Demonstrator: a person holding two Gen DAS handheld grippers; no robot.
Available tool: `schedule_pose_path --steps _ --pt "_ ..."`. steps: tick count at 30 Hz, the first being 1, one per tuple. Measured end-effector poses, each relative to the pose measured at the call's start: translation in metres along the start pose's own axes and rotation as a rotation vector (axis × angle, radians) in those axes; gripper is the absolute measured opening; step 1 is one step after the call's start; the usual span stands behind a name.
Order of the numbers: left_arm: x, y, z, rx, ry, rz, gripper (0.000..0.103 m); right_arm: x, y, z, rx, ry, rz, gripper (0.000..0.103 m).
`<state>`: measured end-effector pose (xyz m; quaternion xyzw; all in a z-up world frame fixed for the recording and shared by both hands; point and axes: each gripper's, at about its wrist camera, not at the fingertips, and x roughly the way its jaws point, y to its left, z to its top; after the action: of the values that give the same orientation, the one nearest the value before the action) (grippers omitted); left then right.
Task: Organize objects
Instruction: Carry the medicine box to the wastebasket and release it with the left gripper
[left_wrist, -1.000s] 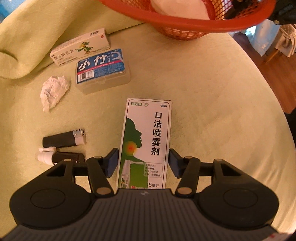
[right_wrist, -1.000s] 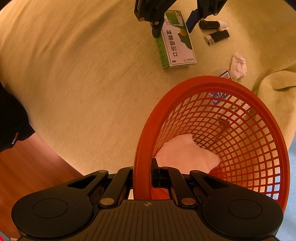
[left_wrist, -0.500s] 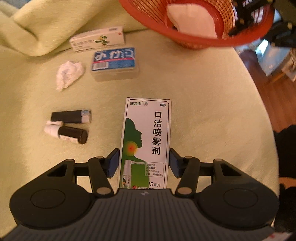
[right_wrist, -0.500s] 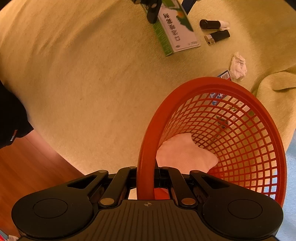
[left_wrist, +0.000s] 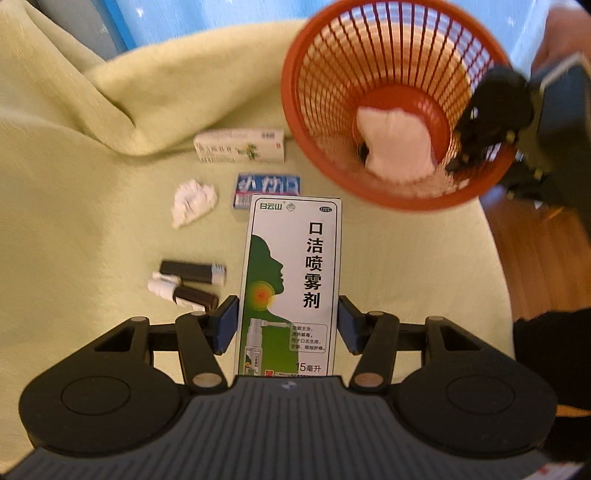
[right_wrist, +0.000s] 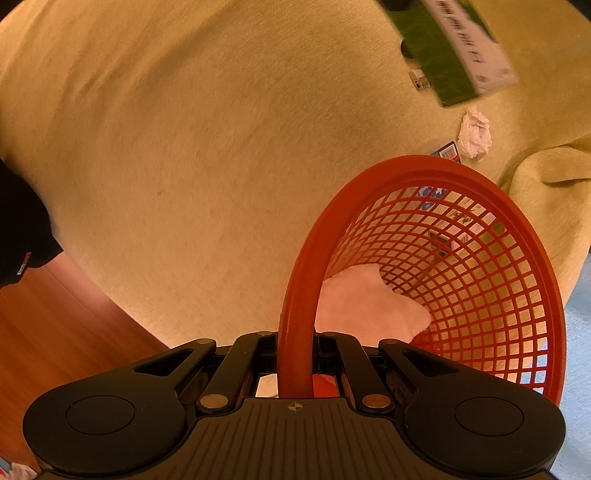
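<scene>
Over green cloth: spray box lifted, clamped in L gripper.
Box now off cloth vs 1 s ago, nearing tilted red basket; R gripper pinching basket rim. Drop-in likely next.

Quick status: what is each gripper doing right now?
Left gripper: shut on the throat spray box, lifted off the cloth.
Right gripper: shut on the red basket rim.

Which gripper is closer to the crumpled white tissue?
Left. The left gripper, holding the green and white box, is just beside the crumpled white tissue; the right gripper is farther, clamping the red plastic basket.
</scene>
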<state>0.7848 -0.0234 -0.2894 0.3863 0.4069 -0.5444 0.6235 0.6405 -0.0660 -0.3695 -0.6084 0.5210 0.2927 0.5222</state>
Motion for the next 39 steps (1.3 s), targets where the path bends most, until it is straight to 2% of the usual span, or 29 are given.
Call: schedule_pose_path --steps 12,15,16,33,35,36,37,39 --pt "-0.023 -0.003 0.046 0.063 -0.066 -0.023 0.051 0.000 0.002 0.000 0.002 0.006 -0.005 0.000" --pt "-0.022 -0.005 0.059 0.094 -0.079 -0.033 0.051 0.000 0.002 0.000 0.004 0.004 -0.007 0.000" --pt "-0.022 -0.007 0.061 0.132 -0.088 -0.047 0.051 0.000 0.001 -0.001 0.006 0.003 -0.007 0.000" --pt "-0.011 -0.036 0.111 0.241 -0.135 -0.126 0.051 0.003 -0.001 -0.004 0.028 -0.019 -0.012 0.000" --pt "-0.008 -0.039 0.118 0.232 -0.157 -0.167 0.052 0.002 -0.001 -0.005 0.030 -0.021 -0.013 0.000" --pt "-0.008 -0.039 0.120 0.222 -0.183 -0.185 0.055 0.002 0.000 -0.006 0.030 -0.022 -0.013 0.000" --pt "-0.010 -0.039 0.121 0.214 -0.212 -0.195 0.066 0.002 0.000 -0.006 0.031 -0.023 -0.013 0.000" --pt "-0.013 -0.036 0.123 0.196 -0.243 -0.194 0.067 0.002 0.000 -0.007 0.031 -0.026 -0.011 0.000"
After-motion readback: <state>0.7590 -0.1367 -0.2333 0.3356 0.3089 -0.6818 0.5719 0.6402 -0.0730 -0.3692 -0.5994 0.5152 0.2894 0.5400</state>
